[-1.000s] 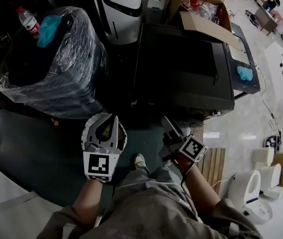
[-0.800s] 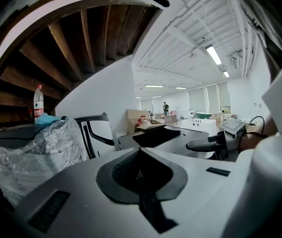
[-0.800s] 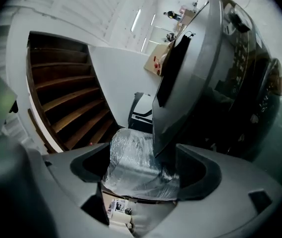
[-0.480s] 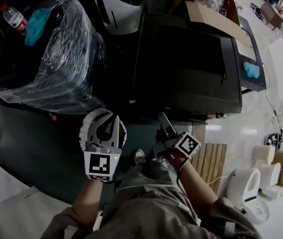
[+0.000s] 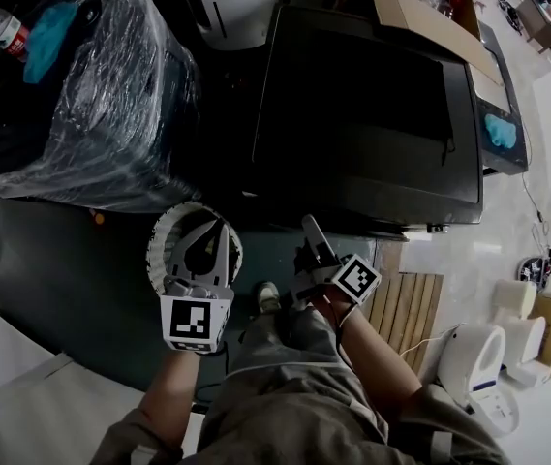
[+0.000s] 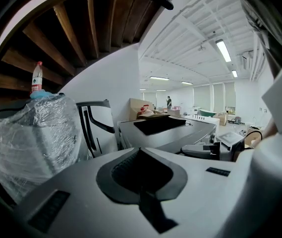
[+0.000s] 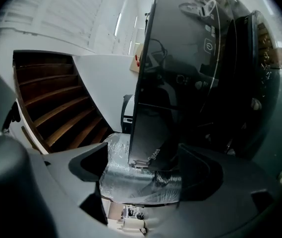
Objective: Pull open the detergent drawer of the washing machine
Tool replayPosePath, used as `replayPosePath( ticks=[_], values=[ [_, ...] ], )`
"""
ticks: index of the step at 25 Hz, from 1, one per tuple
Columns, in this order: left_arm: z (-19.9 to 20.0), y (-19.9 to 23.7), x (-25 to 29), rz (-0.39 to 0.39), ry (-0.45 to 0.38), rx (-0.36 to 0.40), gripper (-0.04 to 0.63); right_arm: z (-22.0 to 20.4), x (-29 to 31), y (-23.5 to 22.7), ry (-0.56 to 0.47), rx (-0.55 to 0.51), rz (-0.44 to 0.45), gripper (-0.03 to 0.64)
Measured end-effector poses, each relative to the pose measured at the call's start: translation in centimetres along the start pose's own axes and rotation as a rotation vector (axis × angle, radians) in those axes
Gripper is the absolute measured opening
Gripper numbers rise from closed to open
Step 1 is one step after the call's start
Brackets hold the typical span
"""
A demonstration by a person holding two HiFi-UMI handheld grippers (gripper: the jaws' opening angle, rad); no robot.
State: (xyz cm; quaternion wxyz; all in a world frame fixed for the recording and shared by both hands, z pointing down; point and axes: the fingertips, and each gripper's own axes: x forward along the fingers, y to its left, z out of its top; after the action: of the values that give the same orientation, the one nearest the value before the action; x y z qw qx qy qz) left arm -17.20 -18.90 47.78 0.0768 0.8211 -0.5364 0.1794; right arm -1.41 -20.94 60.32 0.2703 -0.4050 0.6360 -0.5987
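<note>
Left gripper [image 5: 215, 232] is held out low in front on a straight forearm [image 5: 170, 387], marker cube facing up, jaws pressed together with nothing in them. Right gripper [image 5: 311, 242] sits just beside it, rolled partway over. Its jaws have just been opening and stand wide apart, empty.

Head view steeply down over washing machine [image 5: 362, 105]; gripper views low, facing it; right one rolled sideways.

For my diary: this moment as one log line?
right gripper: jaws just been opening, nothing between | left gripper: shut, empty | washing machine: untouched
</note>
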Motion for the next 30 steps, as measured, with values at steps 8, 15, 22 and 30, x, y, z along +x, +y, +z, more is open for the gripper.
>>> replayPosePath(
  ticks=[8, 15, 22, 30],
  values=[
    [-2.1, 0.2, 2.3, 0.018, 0.013, 0.006, 0.017, 0.5, 1.2, -2.1, 0.001, -0.013, 0.035, 0.422],
    [-3.8, -0.2, 3.7, 0.011, 0.035, -0.003, 0.017, 0.6, 1.6, -4.3, 0.011, -0.017, 0.032, 0.446],
    [-5.0, -0.9, 4.4, -0.01, 0.063, 0.0, 0.017, 1.3, 2.6, -3.1, -0.022, -0.014, 0.123, 0.463],
    [-5.4, -1.0, 4.9, -0.021, 0.071, -0.011, 0.017, 1.6, 3.0, -3.1, -0.046, 0.009, 0.111, 0.463]
  ],
)
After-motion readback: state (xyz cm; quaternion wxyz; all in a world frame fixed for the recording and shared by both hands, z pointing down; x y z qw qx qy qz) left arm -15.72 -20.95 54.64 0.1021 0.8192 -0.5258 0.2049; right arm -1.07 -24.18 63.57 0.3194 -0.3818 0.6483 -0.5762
